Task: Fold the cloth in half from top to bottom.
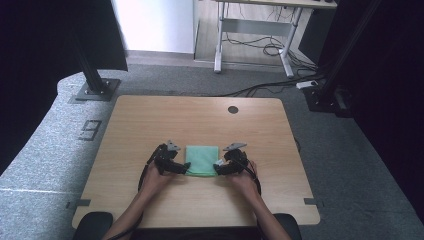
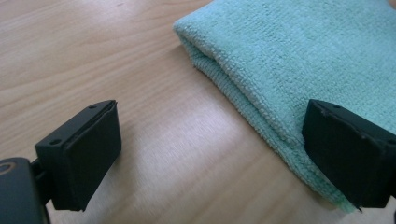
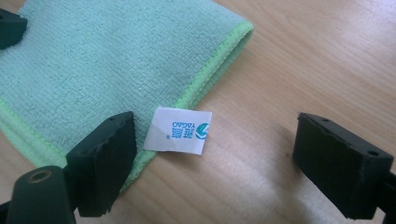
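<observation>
Both pairs of jaws stand wide apart and grip nothing. In the left gripper view, one jaw of the left gripper [image 2: 210,158] overlaps the folded edge of the cloth [image 2: 299,56] while the other stands over bare wood. In the right gripper view, one jaw of the right gripper [image 3: 233,168] sits at the cloth's stitched hem beside a white label [image 3: 178,130] with teal print, the other over bare table.

From the high view the green cloth lies folded flat near the middle of the table [image 1: 150,120], towards the person's side, between the two grippers, one at each of its near corners. The top is pale wood-grain with rounded corners and a dark round grommet [image 1: 233,109] near the far edge.

The table stands on grey speckled carpet [image 1: 45,150] that bears a dark mark like a figure nine at left. Black posts [image 1: 92,75] on base plates rise at either side. Beyond, a second desk's white legs [image 1: 218,40] stand over a tangle of cables [image 1: 265,47] and a power strip [image 1: 307,84].
</observation>
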Demonstrator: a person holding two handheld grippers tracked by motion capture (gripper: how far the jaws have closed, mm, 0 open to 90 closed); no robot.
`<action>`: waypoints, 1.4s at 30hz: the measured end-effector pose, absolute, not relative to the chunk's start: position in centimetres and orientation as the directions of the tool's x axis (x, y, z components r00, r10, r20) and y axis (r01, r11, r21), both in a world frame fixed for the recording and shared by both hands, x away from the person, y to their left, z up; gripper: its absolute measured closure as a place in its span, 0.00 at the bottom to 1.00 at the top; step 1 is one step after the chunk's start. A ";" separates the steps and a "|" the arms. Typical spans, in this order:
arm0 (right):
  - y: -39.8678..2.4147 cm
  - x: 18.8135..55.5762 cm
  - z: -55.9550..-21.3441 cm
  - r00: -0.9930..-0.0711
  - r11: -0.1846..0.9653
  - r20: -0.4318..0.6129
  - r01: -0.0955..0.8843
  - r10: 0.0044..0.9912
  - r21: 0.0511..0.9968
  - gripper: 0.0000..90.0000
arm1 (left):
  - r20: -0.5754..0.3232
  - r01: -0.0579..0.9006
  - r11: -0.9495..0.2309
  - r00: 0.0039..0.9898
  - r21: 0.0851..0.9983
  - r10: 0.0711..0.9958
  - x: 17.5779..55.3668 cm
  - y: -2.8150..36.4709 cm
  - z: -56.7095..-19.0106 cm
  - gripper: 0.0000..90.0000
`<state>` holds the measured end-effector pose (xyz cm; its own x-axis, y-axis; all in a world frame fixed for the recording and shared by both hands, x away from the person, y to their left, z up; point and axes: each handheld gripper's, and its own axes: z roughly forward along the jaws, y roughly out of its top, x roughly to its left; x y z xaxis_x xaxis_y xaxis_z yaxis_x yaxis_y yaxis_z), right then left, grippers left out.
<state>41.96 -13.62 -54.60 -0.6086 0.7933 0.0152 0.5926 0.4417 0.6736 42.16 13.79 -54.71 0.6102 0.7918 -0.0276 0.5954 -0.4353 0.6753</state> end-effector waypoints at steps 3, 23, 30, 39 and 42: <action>-13.6 42.3 -54.6 -0.605 0.438 0.015 0.593 0.796 0.676 0.15 | -0.026 0.597 -0.430 0.604 0.677 0.797 42.5 13.7 -54.7 0.06; -13.8 43.7 -54.7 -0.604 0.428 0.022 0.589 0.797 0.685 0.15 | -0.039 0.605 -0.411 0.592 0.682 0.805 44.0 13.8 -54.8 0.07; -13.8 43.7 -54.4 -0.602 0.424 0.031 0.597 0.798 0.681 0.15 | -0.044 0.607 -0.416 0.597 0.677 0.801 43.9 13.8 -54.5 0.07; -14.5 42.6 -52.5 -0.616 0.431 0.008 0.561 0.788 0.706 0.14 | -0.043 0.570 -0.441 0.644 0.694 0.764 41.8 14.4 -52.7 0.06; -14.9 42.1 -51.9 -0.625 0.435 0.004 0.548 0.780 0.715 0.13 | -0.047 0.558 -0.443 0.656 0.702 0.753 41.0 14.8 -52.1 0.07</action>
